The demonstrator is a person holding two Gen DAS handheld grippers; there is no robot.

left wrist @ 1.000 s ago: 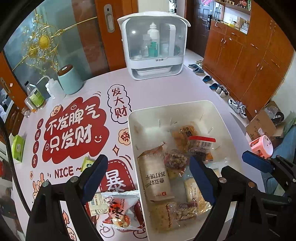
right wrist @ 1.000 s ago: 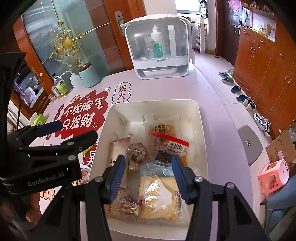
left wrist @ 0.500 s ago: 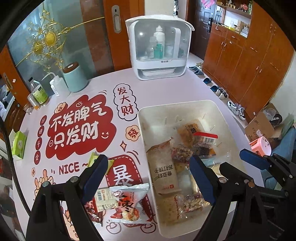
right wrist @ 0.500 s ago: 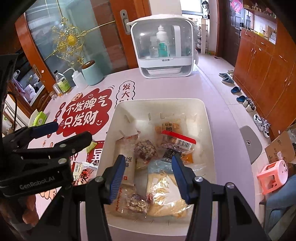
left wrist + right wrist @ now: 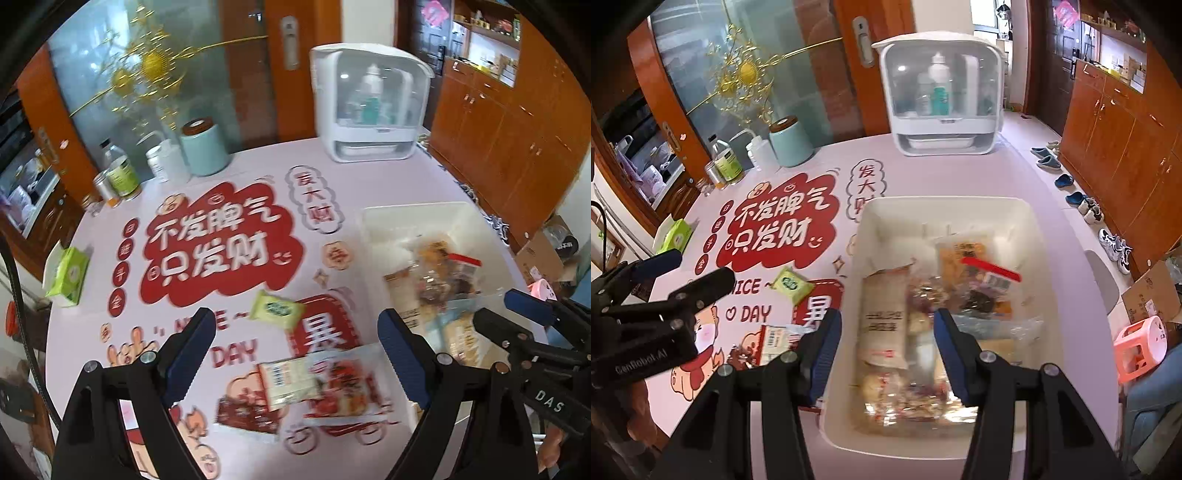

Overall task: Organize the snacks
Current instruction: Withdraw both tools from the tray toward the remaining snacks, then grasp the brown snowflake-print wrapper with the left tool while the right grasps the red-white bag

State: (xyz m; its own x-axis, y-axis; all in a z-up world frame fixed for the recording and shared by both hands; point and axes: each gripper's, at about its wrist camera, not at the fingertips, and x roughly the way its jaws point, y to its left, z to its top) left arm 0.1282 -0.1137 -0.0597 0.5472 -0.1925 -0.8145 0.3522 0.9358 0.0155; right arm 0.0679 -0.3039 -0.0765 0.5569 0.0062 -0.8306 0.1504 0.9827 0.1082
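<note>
A white bin (image 5: 945, 206) on the table holds several snack packets, among them a tall beige pack (image 5: 884, 317) and a red-strip bag (image 5: 991, 273); it also shows in the left wrist view (image 5: 413, 214). Loose on the table lie a red-and-white snack bag (image 5: 343, 384), a white barcode packet (image 5: 288, 380) and a green packet (image 5: 277, 308). My left gripper (image 5: 295, 354) is open and empty above the loose snacks. My right gripper (image 5: 886, 343) is open and empty over the bin's near left part.
A white sterilizer cabinet (image 5: 942, 99) stands at the table's far side. A teal canister (image 5: 788, 142), bottles (image 5: 727, 162) and a green tissue pack (image 5: 676, 234) sit along the far left. The table edge runs just right of the bin, with a pink stool (image 5: 1141, 343) on the floor.
My left gripper has swung left, from over the bin to over the loose snacks on the table. My right gripper drew back slightly and stays over the bin. Both stay open.
</note>
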